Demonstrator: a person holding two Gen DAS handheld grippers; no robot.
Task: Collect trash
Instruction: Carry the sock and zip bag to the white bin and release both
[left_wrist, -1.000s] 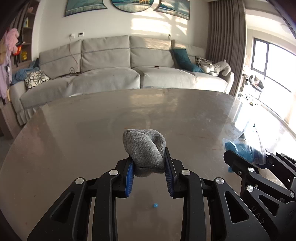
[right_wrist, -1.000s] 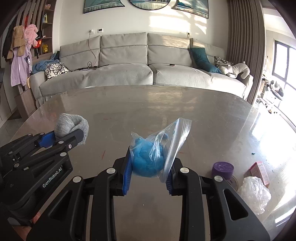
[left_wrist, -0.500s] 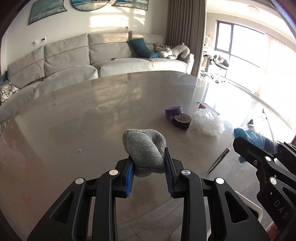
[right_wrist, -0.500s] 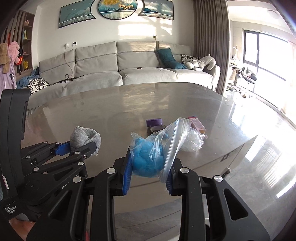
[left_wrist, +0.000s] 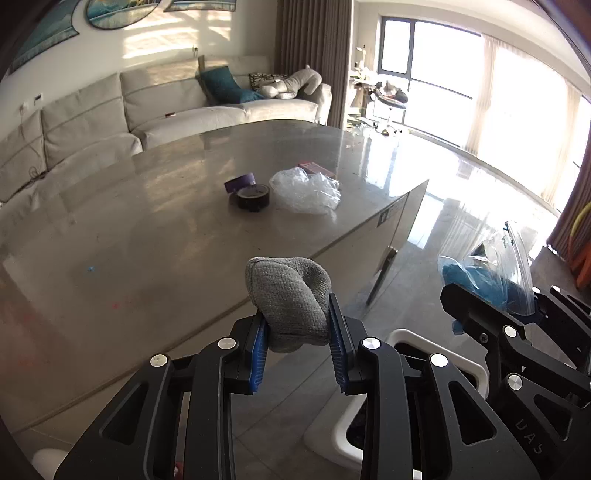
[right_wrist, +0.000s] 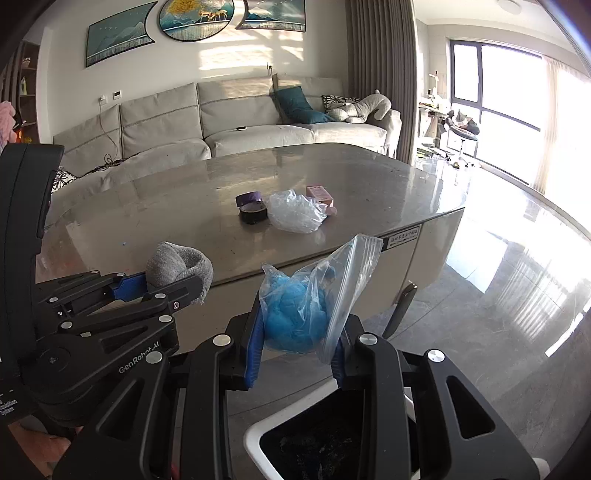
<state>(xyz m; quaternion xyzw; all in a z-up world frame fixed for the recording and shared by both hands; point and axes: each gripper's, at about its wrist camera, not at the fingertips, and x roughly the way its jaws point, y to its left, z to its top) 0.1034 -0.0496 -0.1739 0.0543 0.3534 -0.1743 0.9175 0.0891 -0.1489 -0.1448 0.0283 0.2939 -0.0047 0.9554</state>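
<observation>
My left gripper (left_wrist: 297, 345) is shut on a crumpled grey cloth (left_wrist: 290, 297), held off the table's near edge; it also shows at the left of the right wrist view (right_wrist: 177, 266). My right gripper (right_wrist: 297, 350) is shut on a clear zip bag with blue stuff (right_wrist: 306, 310), seen at the right of the left wrist view (left_wrist: 487, 273). A white-rimmed trash bin (right_wrist: 258, 430) with a dark inside sits on the floor right below both grippers, partly hidden by them; its rim also shows in the left wrist view (left_wrist: 406, 338).
On the grey table (right_wrist: 177, 206) lie a crumpled clear plastic bag (right_wrist: 295, 212), a black tape roll (right_wrist: 252, 214), a purple lid (right_wrist: 248, 198) and a pink box (right_wrist: 320, 194). A sofa (right_wrist: 236, 118) stands behind. Glossy floor (right_wrist: 517, 280) lies to the right.
Both grippers have swung right and drawn back off the table with their loads held. The table edge, floor and the white bin below have come into view.
</observation>
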